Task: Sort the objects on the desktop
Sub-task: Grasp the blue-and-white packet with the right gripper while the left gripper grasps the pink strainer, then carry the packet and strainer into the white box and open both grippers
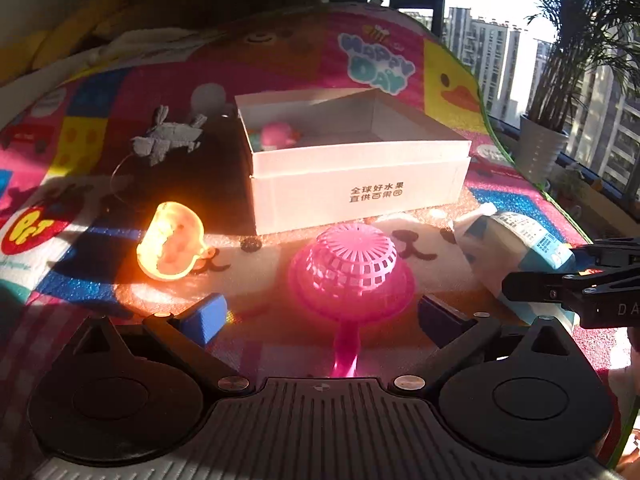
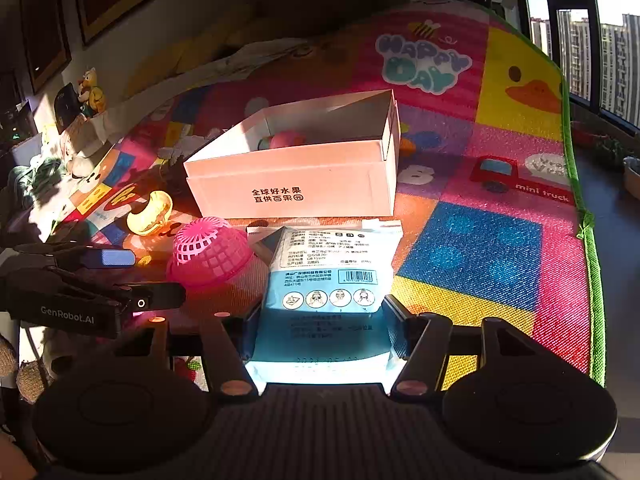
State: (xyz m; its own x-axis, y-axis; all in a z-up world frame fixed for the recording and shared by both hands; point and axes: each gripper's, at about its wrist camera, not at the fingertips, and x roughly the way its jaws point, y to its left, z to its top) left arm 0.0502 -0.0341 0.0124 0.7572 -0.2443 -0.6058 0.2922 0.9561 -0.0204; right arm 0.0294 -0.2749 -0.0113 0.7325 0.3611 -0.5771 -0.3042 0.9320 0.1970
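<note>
A white cardboard box [image 1: 360, 176] stands on the play mat and holds a pink toy [image 1: 276, 134]; the box also shows in the right wrist view [image 2: 292, 184]. A pink mesh strainer [image 1: 352, 264] lies upside down in front of it, its handle running back between my left gripper's [image 1: 320, 316] open fingers. My right gripper [image 2: 320, 320] has its fingers on both sides of a blue-and-white mask packet [image 2: 328, 280] lying on the mat; the grip looks closed on it. The strainer [image 2: 208, 252] lies left of the packet.
An orange translucent cup [image 1: 172, 240] lies on its side left of the strainer. A grey block rabbit [image 1: 168, 138] lies left of the box. The colourful mat [image 2: 480, 240] ends at a green edge on the right. A potted plant [image 1: 540, 148] stands by the window.
</note>
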